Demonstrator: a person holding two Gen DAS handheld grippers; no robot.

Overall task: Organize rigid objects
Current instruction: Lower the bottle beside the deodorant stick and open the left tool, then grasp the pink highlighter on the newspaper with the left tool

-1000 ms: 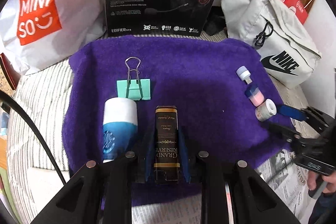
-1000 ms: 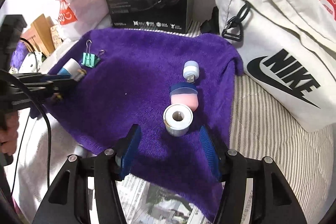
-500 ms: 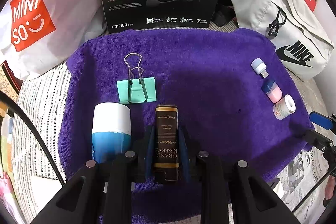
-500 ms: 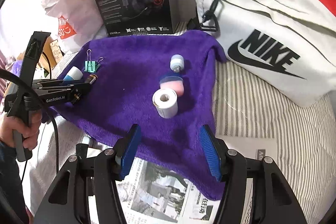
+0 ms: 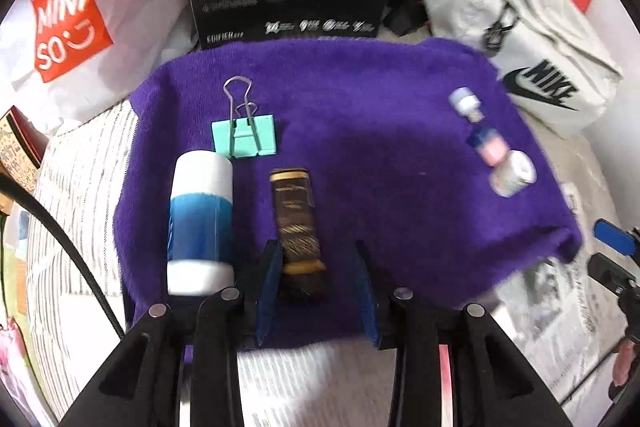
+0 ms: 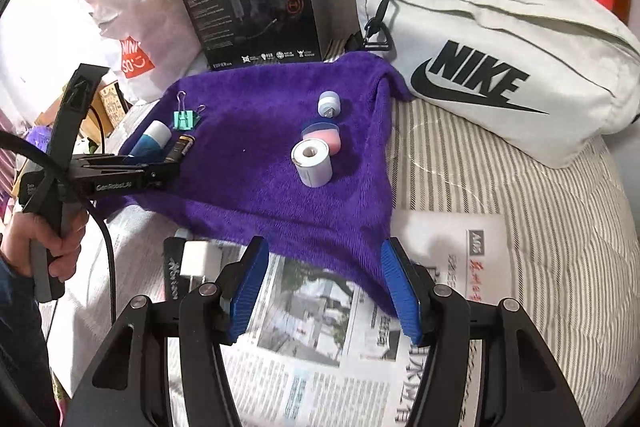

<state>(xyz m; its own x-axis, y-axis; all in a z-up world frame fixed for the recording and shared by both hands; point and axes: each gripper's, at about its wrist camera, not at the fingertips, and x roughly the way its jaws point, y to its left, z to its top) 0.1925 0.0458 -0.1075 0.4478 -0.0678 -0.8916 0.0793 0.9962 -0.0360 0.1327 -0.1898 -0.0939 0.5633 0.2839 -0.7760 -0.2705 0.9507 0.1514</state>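
left hand-held gripper (image 5: 316, 287) opening around dark bottle (image 5: 297, 223).

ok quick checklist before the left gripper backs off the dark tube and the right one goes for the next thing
1. Left gripper letting go: ok, jaws opening, clear gap on one side of the dark tube.
2. Tube lying on the purple towel: ok.
3. Tube beside the blue and white bottle, lined up: ok.
4. Right gripper empty: ok, open over the newspaper.
5. Paper roll, pink case and small white cap in a row: ok.
6. Other pad touching the tube: cannot tell.
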